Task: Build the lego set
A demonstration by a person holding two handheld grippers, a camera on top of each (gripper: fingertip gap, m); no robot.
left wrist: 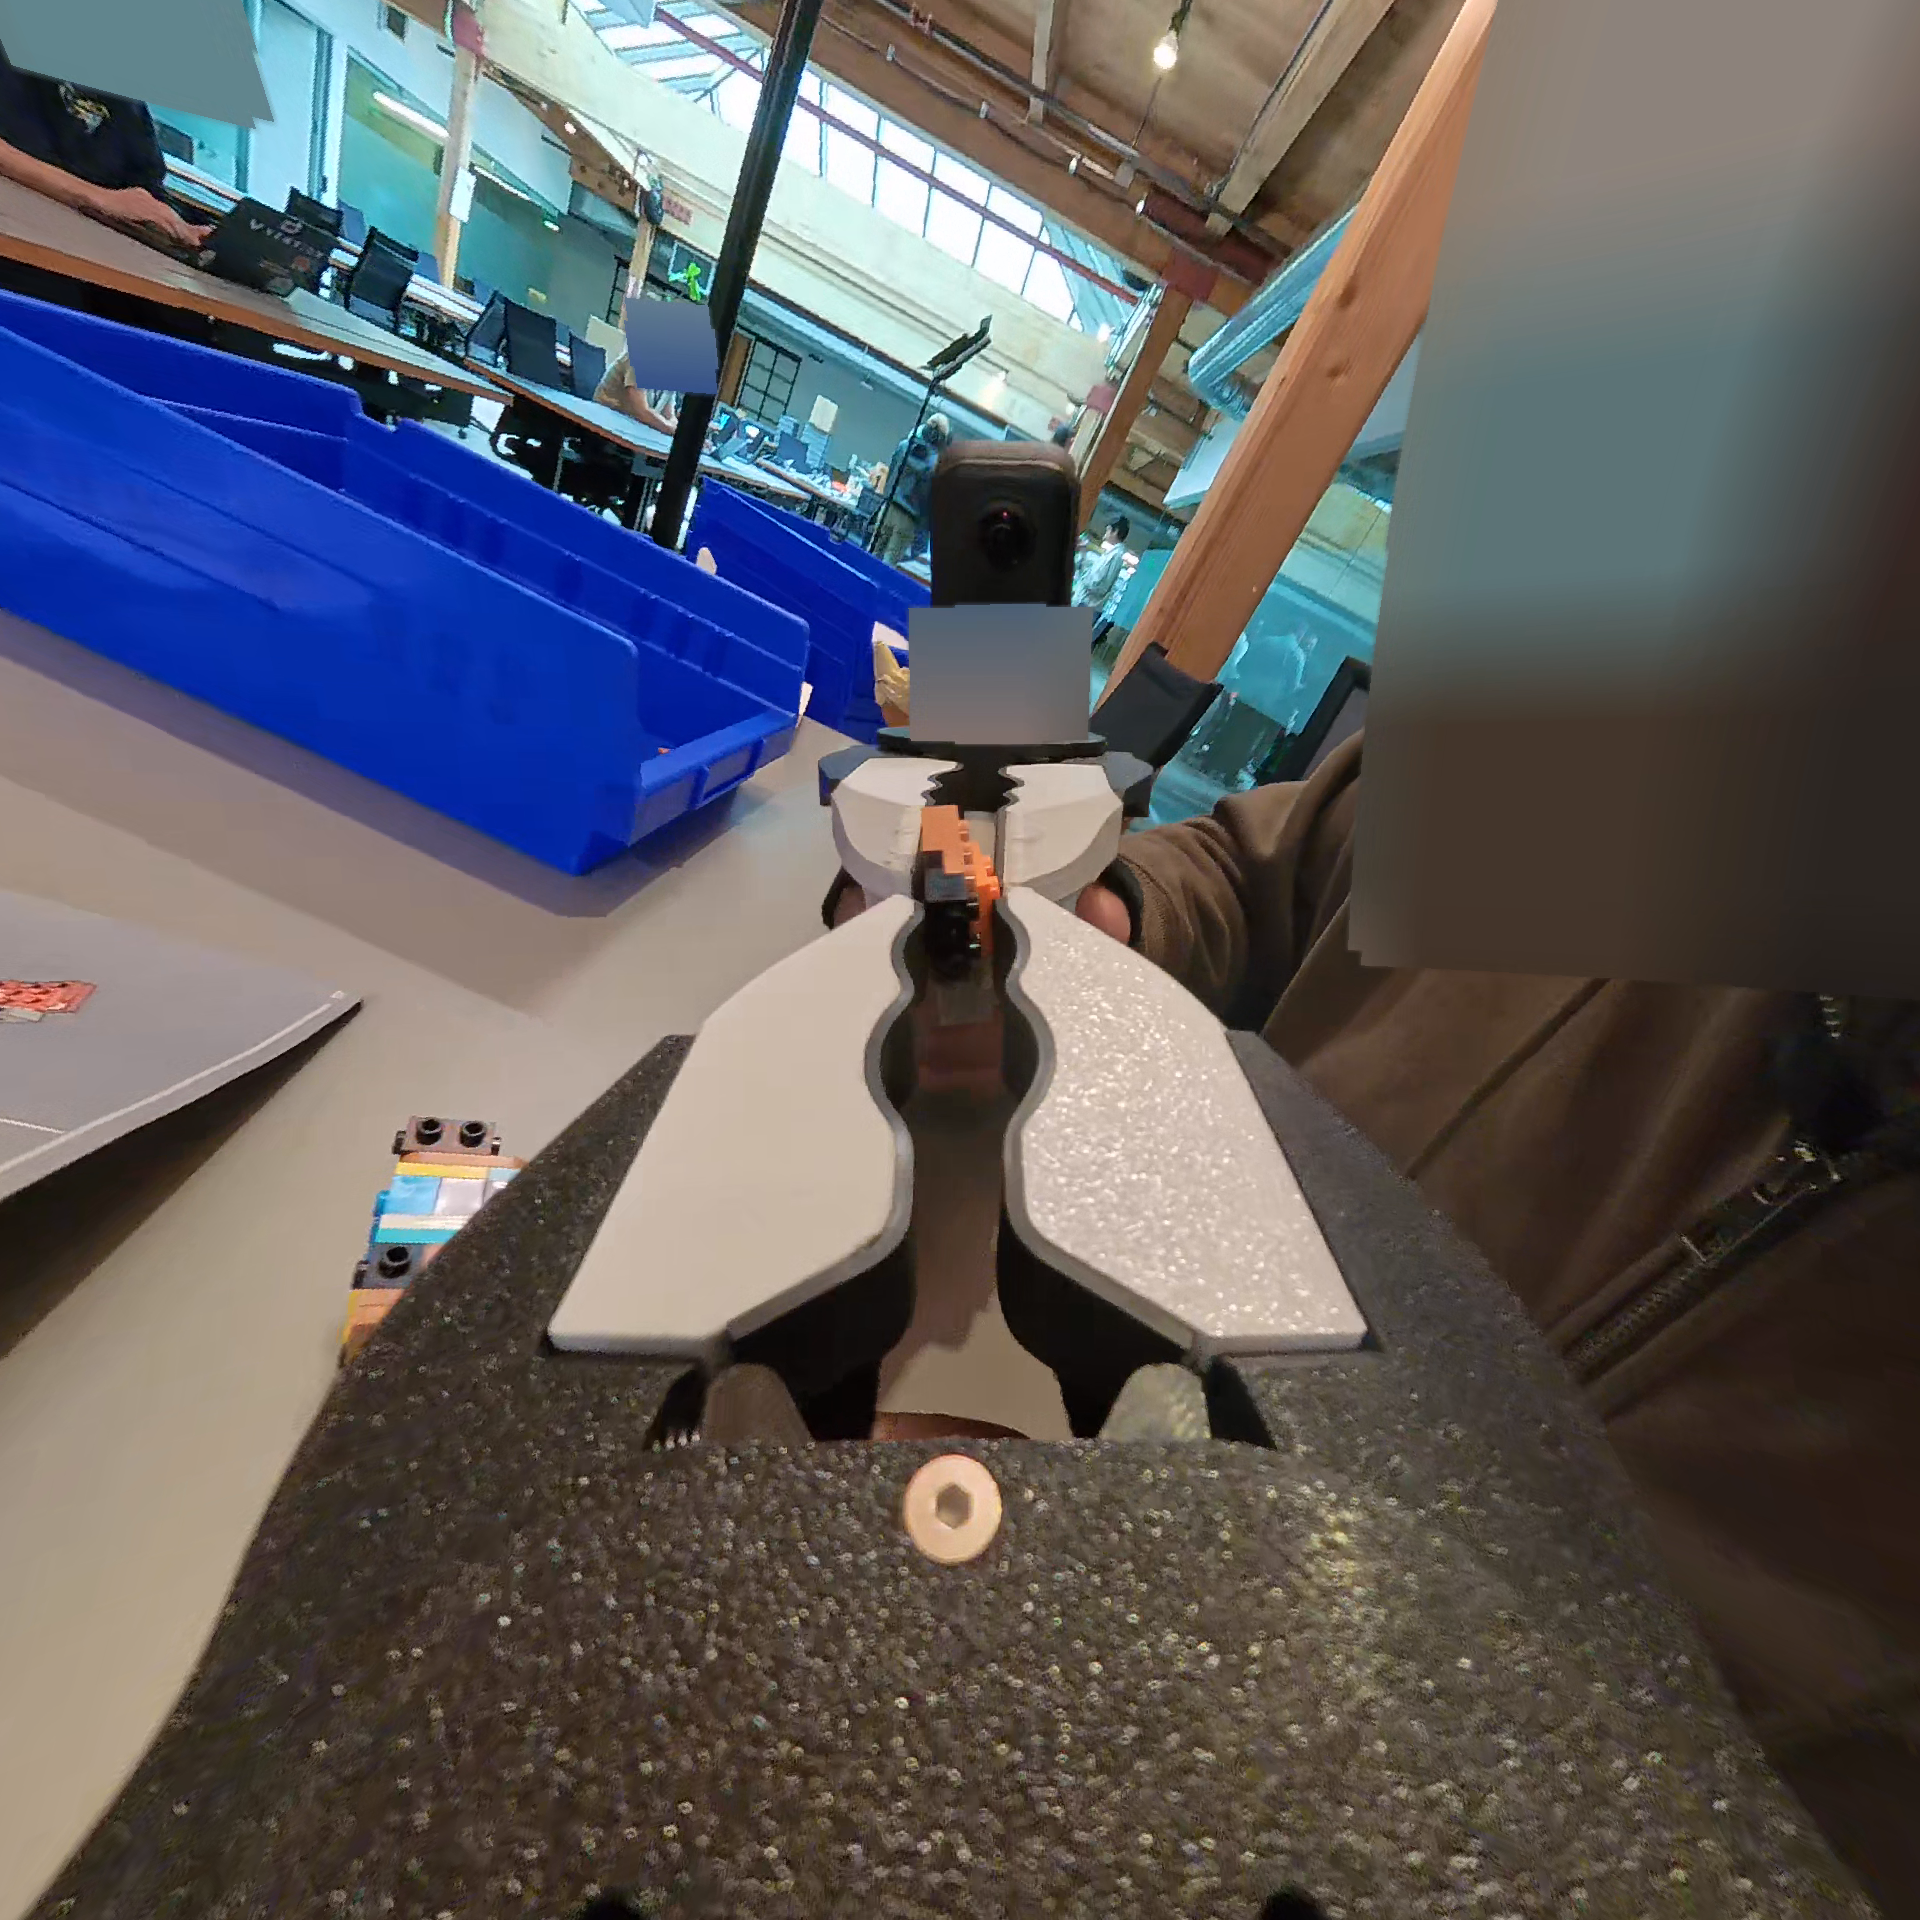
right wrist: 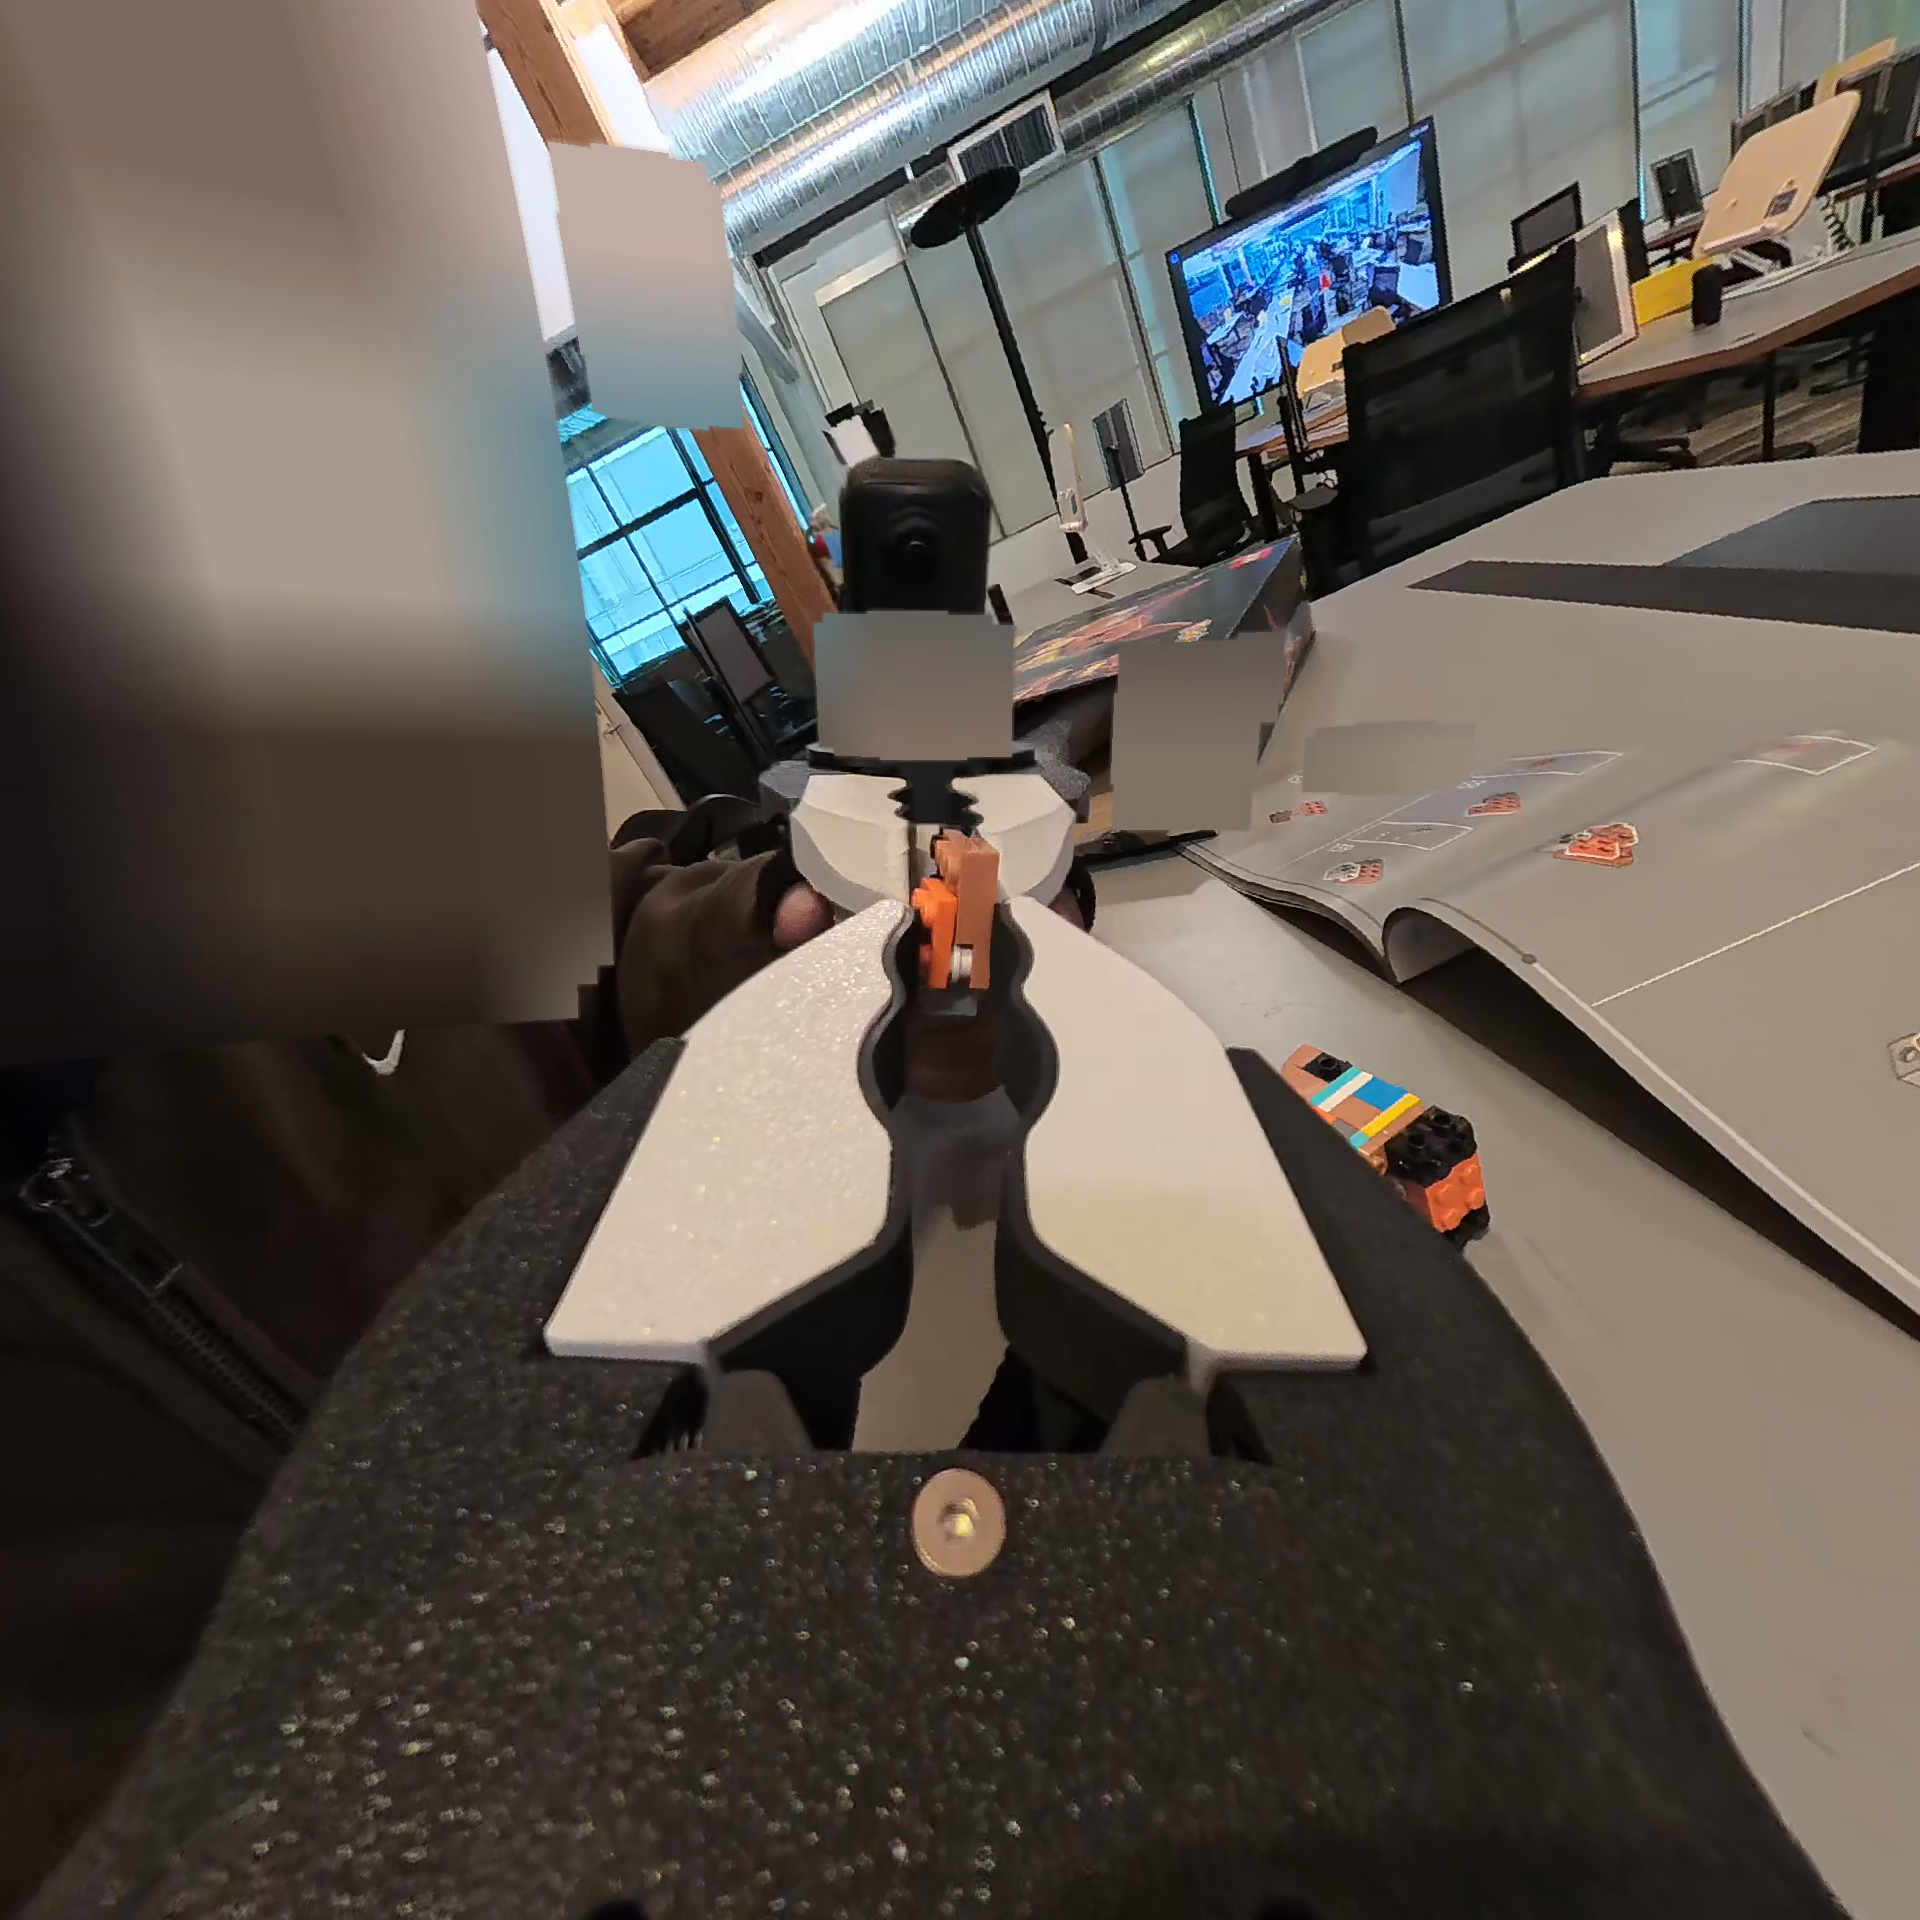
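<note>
A small lego assembly (left wrist: 954,914) of orange, black and brown pieces is held up in the air between the two grippers, which face each other tip to tip above the grey table (left wrist: 260,831). In the left wrist view the left gripper (left wrist: 956,935) has its grey fingers (left wrist: 790,1091) closed on the near end of the piece, where black and brown bricks sit in the narrow gap. Beyond it the right gripper (left wrist: 971,821) pinches the orange end, with its black camera (left wrist: 1003,530) standing above it. The right wrist view shows the same hold from the other side: the right gripper (right wrist: 951,935) is clamped on the lego assembly (right wrist: 951,914), and the left gripper (right wrist: 935,831) grips the far end, topped by its own camera (right wrist: 914,540).

A second lego build (right wrist: 1392,1138), striped in tan, teal, white and yellow with a black and orange end, lies on the table just beside the right gripper's body, near the edge of the open instruction booklet (right wrist: 1662,914). The same build (left wrist: 436,1216) shows in the left wrist view, partly hidden behind the left gripper's dark body, with the booklet (left wrist: 156,1049) close by. Blue plastic bins (left wrist: 416,644) stand farther back on the table. A person's brown sleeve (left wrist: 1247,904) reaches in behind the right gripper. A wall screen (right wrist: 1309,260) glows across the office.
</note>
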